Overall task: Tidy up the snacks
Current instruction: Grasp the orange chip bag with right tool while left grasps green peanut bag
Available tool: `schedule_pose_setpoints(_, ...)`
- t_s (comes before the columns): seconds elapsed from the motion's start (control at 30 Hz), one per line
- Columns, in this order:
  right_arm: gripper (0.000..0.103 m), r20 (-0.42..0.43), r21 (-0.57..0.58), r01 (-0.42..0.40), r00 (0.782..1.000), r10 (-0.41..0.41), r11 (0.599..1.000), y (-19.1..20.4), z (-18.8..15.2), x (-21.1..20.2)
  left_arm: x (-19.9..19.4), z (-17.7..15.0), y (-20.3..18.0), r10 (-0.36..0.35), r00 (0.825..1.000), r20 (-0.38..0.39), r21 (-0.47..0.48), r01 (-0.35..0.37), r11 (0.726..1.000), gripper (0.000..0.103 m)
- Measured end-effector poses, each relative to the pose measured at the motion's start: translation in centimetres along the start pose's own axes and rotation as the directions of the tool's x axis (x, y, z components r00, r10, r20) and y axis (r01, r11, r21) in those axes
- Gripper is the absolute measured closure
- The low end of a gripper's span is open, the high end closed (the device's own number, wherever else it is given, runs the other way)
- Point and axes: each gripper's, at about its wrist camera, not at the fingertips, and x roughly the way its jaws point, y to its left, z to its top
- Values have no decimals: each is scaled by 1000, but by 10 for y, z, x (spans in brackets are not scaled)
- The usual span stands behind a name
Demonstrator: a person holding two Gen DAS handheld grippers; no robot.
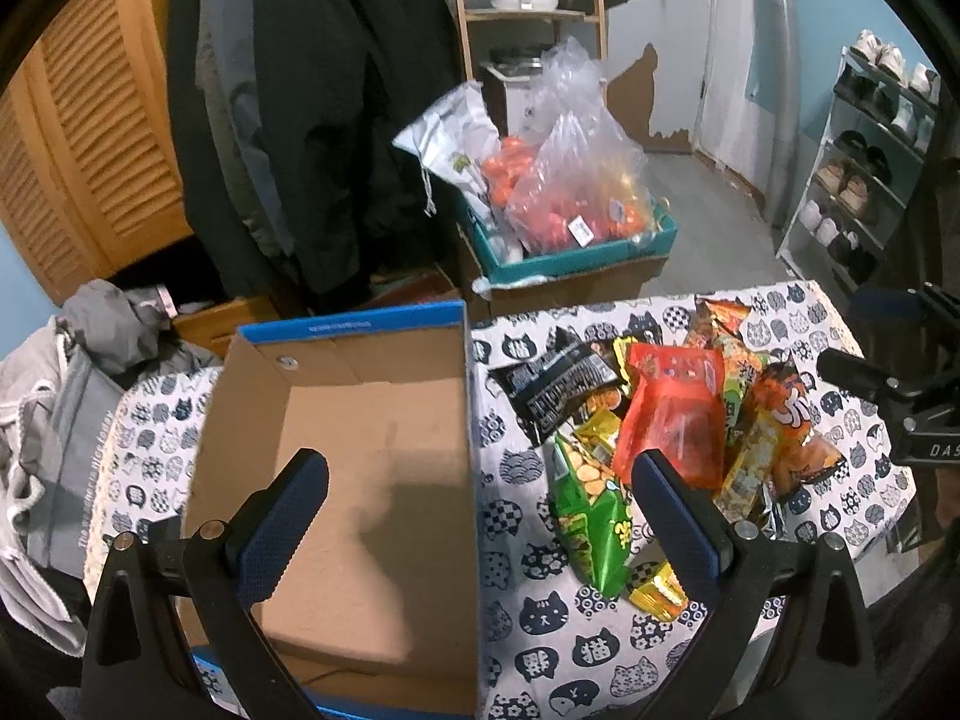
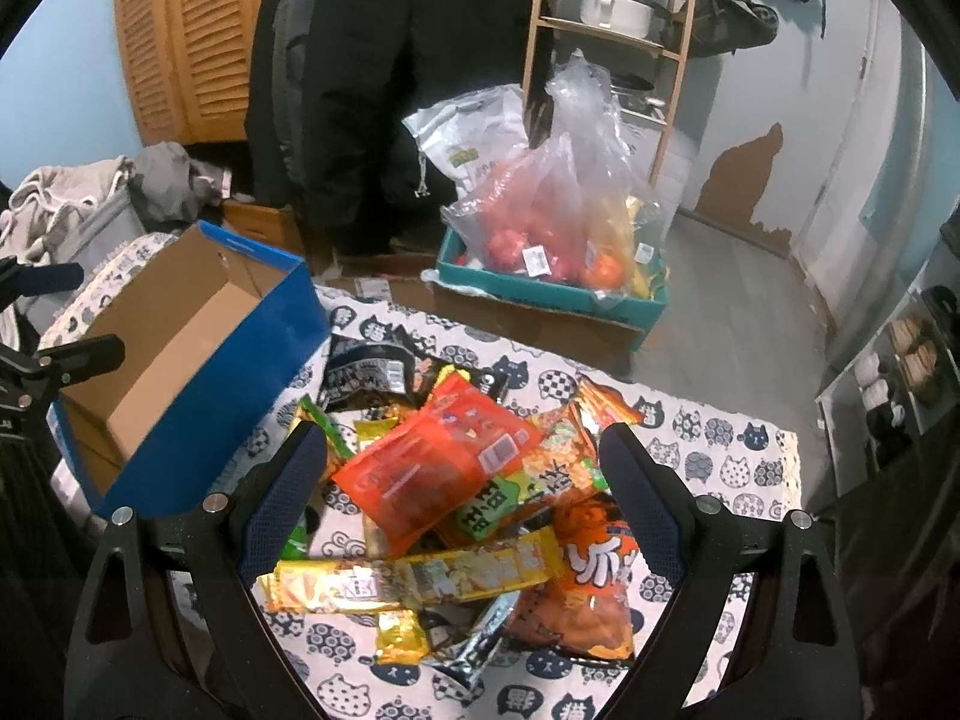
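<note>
The right gripper (image 2: 462,480) hangs spread wide and empty directly over the snack heap, and that is the relation the coming move turns on: the topmost packet, a red-orange pouch (image 2: 441,465), lies squarely between its two fingers, while the left gripper (image 1: 480,516), equally spread and holding nothing, hovers over the near right wall of the cardboard box (image 1: 336,438) with the pile off to its right side. So the right hand is plainly the nearer one for a pick; the left would have to swing across.

The pouch's long axis runs diagonally in the right wrist view, from lower left up to upper right, so it sits askew to the line between the fingers. My judgement is that a slight twist of the wrist would let the fingers close across its narrow width instead of cornerwise.

Under it lie a long yellow packet (image 2: 420,579) stretched roughly left to right, an orange bag (image 2: 591,594) at the lower right, a green bag (image 1: 591,516) toward the box side, and a black packet (image 2: 366,375) at the far edge. All rest on the cat-print cloth (image 2: 720,468) covering the counter.

The box stands open and empty just left of the heap, its blue wall close beside the nearest packets, so any carry from the pile goes leftward over that wall
</note>
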Motion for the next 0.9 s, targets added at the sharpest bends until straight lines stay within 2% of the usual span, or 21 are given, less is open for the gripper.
schedule_pose_setpoints(0.23, 12, -56, 43, 39, 998, -36, 998, -22, -8, 8, 17, 1, -13, -9, 999, -38, 29, 10, 1000, 1)
schedule_pose_setpoints(0.27, 12, -65, 45, 42, 997, -39, 998, -24, -1, 12, 19, 1, -15, -9, 999, -42, 34, 10, 999, 1)
schedule_pose_setpoints(0.57, 12, -151, 105, 103, 985, -86, 989, -60, -11, 28, 54, -4, -37, -11, 991, -131, 76, 21, 997, 1)
schedule_pose_setpoints(0.77, 12, -232, 155, 140, 967, -102, 978, -89, -29, 50, 79, -11, -54, -30, 978, -206, 94, 51, 994, 1)
schedule_pose_setpoints(0.9, 12, -298, 174, 164, 948, -107, 971, -104, -46, 68, 95, -15, -64, -19, 970, -242, 104, 45, 993, 1)
